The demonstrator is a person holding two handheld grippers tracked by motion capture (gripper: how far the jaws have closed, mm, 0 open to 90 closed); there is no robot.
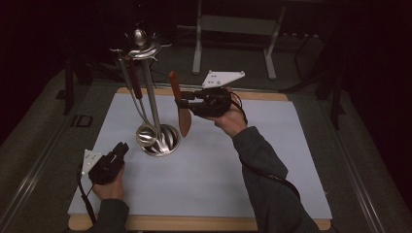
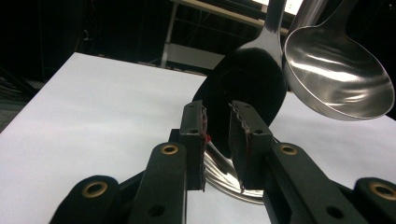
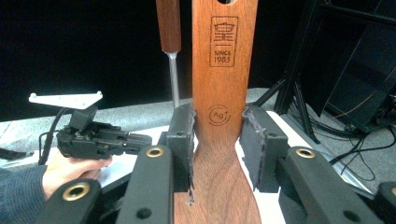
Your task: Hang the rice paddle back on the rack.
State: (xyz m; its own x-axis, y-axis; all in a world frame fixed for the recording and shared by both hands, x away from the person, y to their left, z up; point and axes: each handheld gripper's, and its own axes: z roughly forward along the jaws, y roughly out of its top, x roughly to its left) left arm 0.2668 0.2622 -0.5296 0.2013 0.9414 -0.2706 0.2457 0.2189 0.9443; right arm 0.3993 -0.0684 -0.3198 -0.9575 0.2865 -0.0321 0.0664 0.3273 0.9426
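A wooden spatula (image 1: pixel 183 119) hangs upright above the table, blade down, with my right gripper (image 1: pixel 180 103) shut on its neck. In the right gripper view the spatula (image 3: pixel 224 79) stands between both pads of the right gripper (image 3: pixel 218 123). Just left of it is a steel utensil stand (image 1: pixel 165 141), from which a ladle (image 1: pixel 145 135) hangs. My left gripper (image 1: pixel 122 147) rests low on the mat, pointing at the stand's base. In the left gripper view the left gripper (image 2: pixel 218 116) is open and empty, with the stand's base (image 2: pixel 247 84) behind it and the ladle bowl (image 2: pixel 338 77) at upper right.
A white mat (image 1: pixel 218 160) covers a wooden board on the table. A metal frame (image 1: pixel 233 24) stands on the floor beyond the far edge. The ladle's brown handle (image 3: pixel 169 28) hangs close behind the spatula. The left gripper (image 3: pixel 144 138) and its hand sit at the left.
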